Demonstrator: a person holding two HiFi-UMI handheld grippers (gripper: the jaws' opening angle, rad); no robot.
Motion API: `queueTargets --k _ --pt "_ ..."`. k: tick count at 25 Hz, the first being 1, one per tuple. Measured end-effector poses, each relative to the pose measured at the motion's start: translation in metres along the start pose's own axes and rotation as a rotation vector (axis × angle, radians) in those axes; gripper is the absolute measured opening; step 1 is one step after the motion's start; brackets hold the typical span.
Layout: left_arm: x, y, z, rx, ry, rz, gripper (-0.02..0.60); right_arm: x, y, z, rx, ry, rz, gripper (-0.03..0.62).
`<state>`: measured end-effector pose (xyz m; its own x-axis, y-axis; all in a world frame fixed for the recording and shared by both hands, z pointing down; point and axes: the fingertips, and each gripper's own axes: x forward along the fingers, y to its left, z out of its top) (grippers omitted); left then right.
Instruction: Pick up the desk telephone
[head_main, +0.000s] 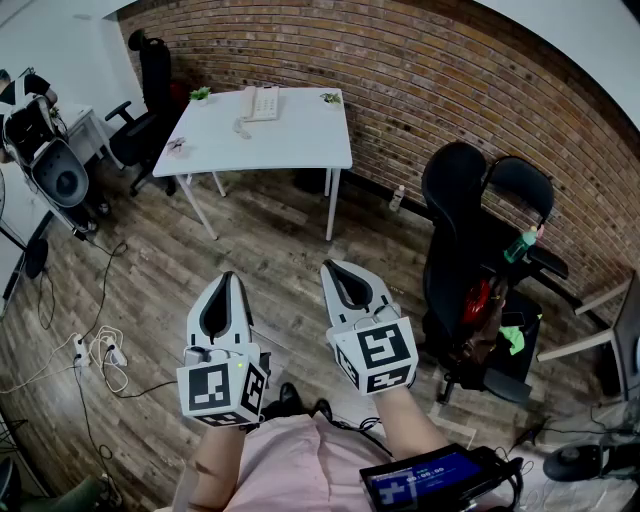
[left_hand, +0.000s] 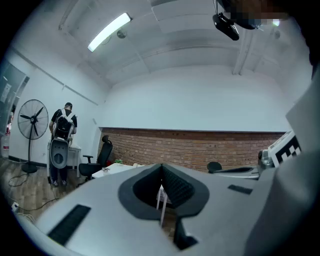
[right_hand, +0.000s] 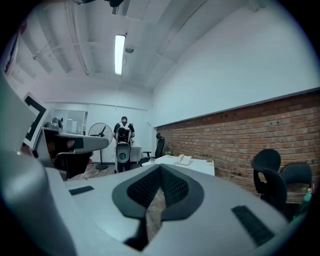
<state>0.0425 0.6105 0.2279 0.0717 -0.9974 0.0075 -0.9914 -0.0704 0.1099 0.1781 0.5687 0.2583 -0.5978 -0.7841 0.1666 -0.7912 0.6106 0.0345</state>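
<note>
The grey left gripper (head_main: 226, 284) and grey right gripper (head_main: 339, 270) hover side by side over a wood-plank floor (head_main: 270, 240), each with its jaws pressed together on nothing. At twelve o'clock, well apart from them, the cream desk telephone (head_main: 260, 102) rests on a white rectangular table (head_main: 290, 135) against a red brick wall (head_main: 420, 80).

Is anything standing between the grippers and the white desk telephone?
Nothing visible. Only bare wooden floor separates the left gripper and right gripper from the white table; the white desk telephone sits near its far edge.
</note>
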Motion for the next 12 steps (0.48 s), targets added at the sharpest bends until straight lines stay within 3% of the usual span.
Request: queueTargets --k 10,11,12 --pt "-0.007 -0.002 0.000 0.006 -0.011 0.040 0.012 -0.010 -0.008 0.004 0.032 -0.045 -0.013 0.003" --pt "-0.007 -0.005 0.002 -0.013 -0.020 0.025 0.075 -0.010 -0.009 0.005 0.037 -0.049 -0.006 0.121" --pt "-0.007 -0.008 0.003 -0.038 -0.029 0.002 0.260 -0.010 -0.010 0.006 0.040 -0.049 0.003 0.274"
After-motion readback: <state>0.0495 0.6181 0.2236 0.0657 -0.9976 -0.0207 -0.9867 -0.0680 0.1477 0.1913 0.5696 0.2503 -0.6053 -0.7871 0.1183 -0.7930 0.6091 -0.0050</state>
